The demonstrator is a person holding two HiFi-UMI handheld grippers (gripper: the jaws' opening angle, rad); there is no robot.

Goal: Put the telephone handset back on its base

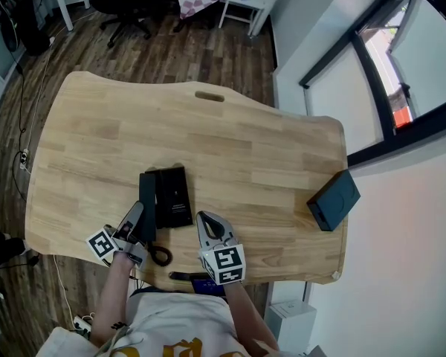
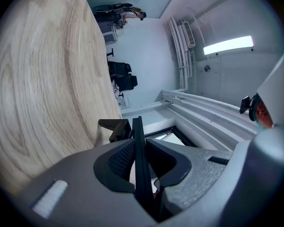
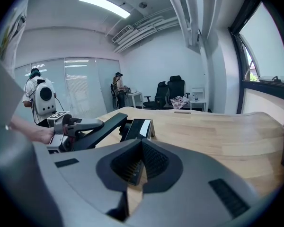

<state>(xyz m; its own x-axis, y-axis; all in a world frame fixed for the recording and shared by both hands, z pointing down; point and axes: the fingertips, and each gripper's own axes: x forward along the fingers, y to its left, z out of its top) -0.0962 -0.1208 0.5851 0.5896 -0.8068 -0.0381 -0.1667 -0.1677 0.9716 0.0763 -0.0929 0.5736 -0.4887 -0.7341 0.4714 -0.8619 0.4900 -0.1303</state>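
Note:
The black telephone base (image 1: 172, 197) lies flat near the table's front edge. Just left of it is the long black handset (image 1: 146, 188), with my left gripper (image 1: 140, 214) shut on its near end. In the left gripper view the handset (image 2: 137, 131) shows as a thin black edge clamped between the jaws (image 2: 138, 150). Its coiled cord (image 1: 161, 256) loops toward the table edge. My right gripper (image 1: 205, 220) hovers just right of the base, jaws together and nothing in them. From the right gripper view I see the handset (image 3: 102, 125), the base (image 3: 138, 128) and my right gripper (image 3: 142, 146).
A dark box (image 1: 333, 199) sits at the table's right edge. A small dark device (image 1: 201, 280) lies at the front edge by the person's body. The wooden table (image 1: 208, 140) spreads beyond the base. Office chairs (image 1: 126, 6) stand on the floor behind.

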